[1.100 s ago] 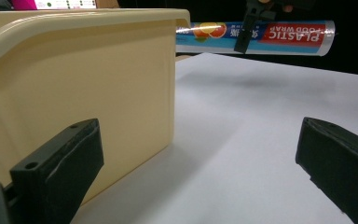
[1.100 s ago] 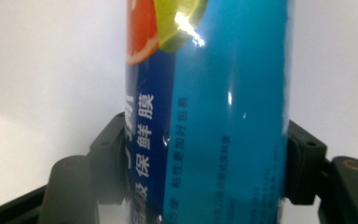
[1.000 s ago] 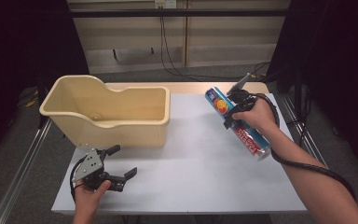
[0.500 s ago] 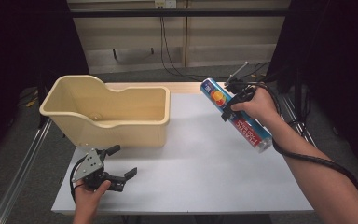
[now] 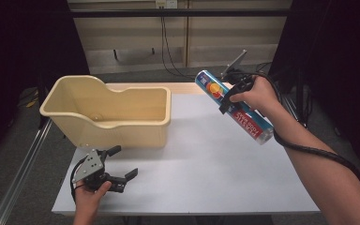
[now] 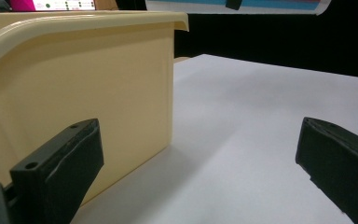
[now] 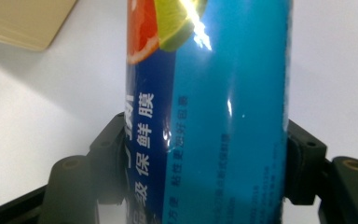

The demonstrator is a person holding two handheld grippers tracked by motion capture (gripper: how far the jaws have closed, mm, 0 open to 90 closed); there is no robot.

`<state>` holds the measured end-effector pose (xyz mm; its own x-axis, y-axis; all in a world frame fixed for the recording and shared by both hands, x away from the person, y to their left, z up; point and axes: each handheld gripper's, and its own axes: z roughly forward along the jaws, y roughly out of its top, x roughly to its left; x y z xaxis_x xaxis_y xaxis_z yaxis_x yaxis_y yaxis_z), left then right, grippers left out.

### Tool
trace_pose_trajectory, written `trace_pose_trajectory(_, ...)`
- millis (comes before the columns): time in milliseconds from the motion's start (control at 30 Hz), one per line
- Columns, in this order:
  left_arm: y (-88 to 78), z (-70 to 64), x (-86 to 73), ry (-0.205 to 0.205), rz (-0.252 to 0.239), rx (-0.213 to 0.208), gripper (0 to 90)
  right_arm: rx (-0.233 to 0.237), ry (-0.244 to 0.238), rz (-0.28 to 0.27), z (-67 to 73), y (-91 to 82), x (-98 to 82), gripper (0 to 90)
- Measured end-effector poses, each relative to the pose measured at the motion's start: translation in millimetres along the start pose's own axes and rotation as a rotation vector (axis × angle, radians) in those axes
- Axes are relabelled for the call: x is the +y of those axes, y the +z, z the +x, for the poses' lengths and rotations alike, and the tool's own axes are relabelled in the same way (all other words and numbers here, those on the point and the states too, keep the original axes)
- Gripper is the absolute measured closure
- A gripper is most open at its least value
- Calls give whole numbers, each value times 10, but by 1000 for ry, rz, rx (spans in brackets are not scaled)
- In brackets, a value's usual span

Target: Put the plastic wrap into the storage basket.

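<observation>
High view: the right gripper holds a long blue box of cling film in the air above the right rear part of the white tabletop. The box's long axis runs on a slant, with its fruit-printed end up and toward the far left and its other end down and toward the near right. Right gripper view: the fingers pinch the box across its width. The left gripper rests on the tabletop's near left, fingers spread with nothing between them, just beside a beige plastic bin.
</observation>
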<state>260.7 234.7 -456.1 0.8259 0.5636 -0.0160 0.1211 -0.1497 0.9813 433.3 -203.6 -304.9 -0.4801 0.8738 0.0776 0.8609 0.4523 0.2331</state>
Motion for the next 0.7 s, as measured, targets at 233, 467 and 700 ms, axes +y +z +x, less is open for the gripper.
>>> trace_pose_trajectory(233, -2, -1, 2, -1, -7, 4, 5, 14, -51, -23, 95, -89, 105, 319)
trace_pose_trajectory(467, -15, 2, 4, 0, -9, 2, 5, 29, -96, -25, 222, -122, 217, 319)
trace_pose_trajectory(700, -30, 6, 2, 1, -9, 6, 5, 47, -145, -29, 341, -111, 322, 319)
